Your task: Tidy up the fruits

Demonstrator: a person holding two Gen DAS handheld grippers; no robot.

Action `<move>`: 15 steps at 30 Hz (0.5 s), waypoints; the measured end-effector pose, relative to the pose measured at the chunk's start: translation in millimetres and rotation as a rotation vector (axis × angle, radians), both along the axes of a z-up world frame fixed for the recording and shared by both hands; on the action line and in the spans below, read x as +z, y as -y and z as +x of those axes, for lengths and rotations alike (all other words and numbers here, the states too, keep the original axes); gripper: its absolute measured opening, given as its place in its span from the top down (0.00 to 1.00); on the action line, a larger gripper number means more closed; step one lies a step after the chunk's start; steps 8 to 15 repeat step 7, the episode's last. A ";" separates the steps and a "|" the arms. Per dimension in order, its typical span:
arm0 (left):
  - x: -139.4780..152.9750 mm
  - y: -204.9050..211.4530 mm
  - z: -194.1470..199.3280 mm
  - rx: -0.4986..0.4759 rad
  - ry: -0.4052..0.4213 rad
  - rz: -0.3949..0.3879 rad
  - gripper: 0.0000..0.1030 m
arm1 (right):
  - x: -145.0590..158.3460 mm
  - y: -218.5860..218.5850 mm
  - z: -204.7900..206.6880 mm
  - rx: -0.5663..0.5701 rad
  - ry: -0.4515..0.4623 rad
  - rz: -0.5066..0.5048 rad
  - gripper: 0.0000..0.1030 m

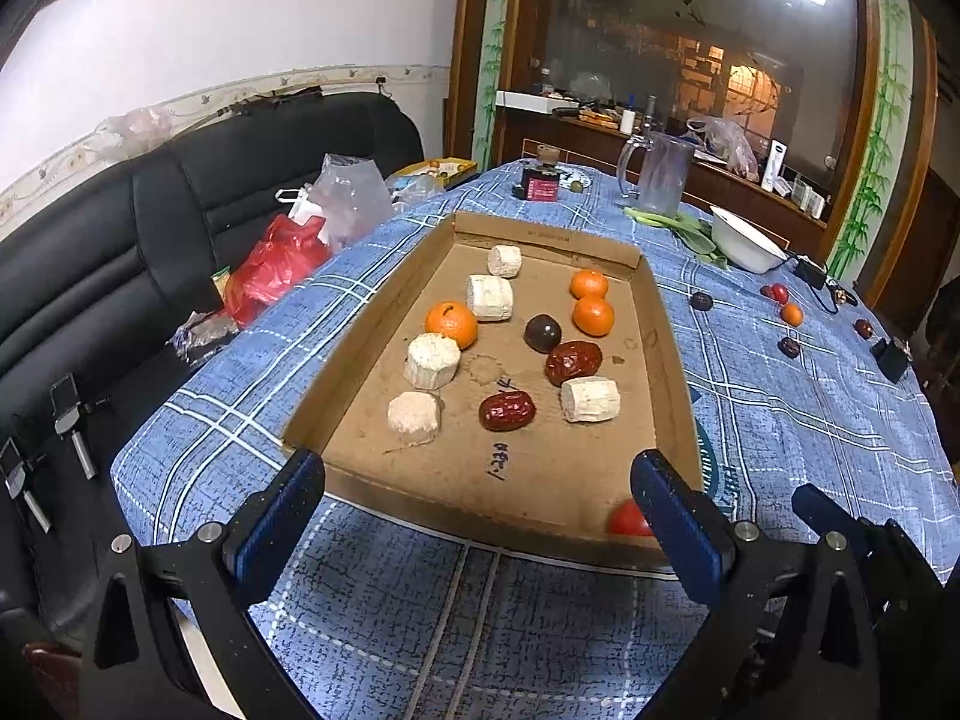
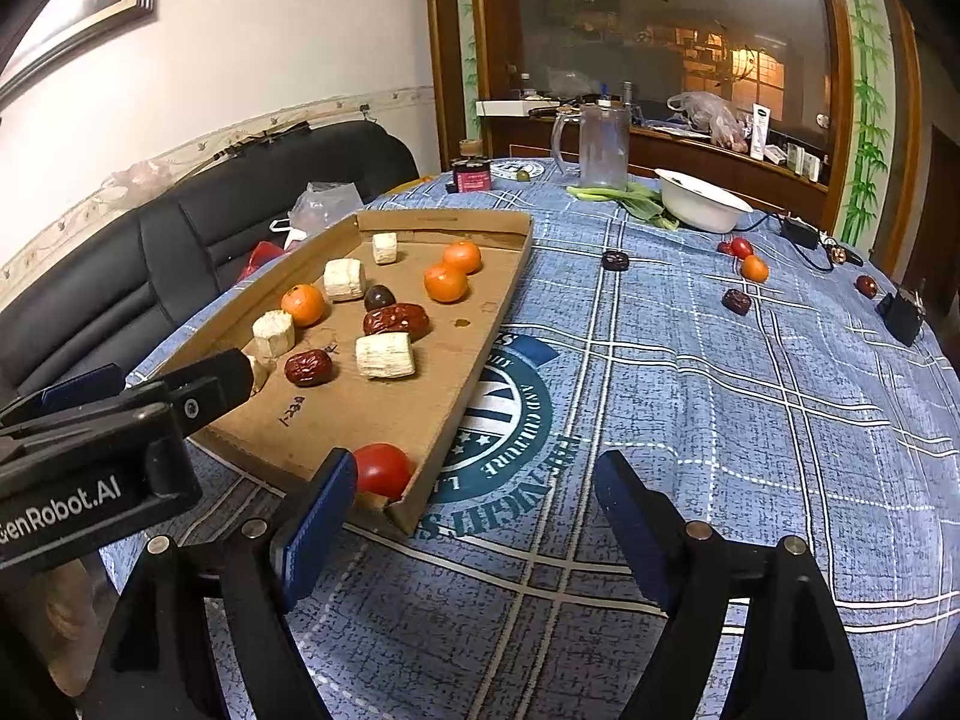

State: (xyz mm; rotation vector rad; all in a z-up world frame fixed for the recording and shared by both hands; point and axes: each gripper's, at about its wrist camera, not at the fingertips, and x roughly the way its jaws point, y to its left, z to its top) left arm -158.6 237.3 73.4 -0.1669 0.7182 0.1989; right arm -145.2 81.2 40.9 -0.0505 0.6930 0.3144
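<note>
Both grippers, left gripper [image 1: 477,483] wide apart, right gripper [image 2: 474,483] spread, each empty, above tablecloth [image 2: 720,420]

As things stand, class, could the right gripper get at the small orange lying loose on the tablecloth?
Probably yes. The right gripper has its jaws open and empty, and bare tablecloth lies between it and the small orange. It sits well ahead, so a long reach forward is needed.

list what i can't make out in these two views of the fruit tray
- Red tomato, left wrist view: half hidden behind the left tool's finger and the cardboard tray wall.
- Nearest pale chunk, right wrist view: mostly covered by the left tool's finger.
- Small dark fruits out on the tablecloth: too small to identify.
- White bowl: contents hidden by its rim.
</note>
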 end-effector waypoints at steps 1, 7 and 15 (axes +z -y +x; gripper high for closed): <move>-0.5 -1.1 0.2 0.003 -0.004 -0.005 0.01 | -0.4 -1.4 -0.4 0.004 -0.001 -0.003 0.17; -1.2 -5.5 -1.9 0.021 -0.019 -0.018 0.01 | -0.3 1.0 -1.3 -0.001 -0.016 0.017 0.16; -1.2 -5.5 -1.9 0.021 -0.019 -0.018 0.01 | -0.3 1.0 -1.3 -0.001 -0.016 0.017 0.16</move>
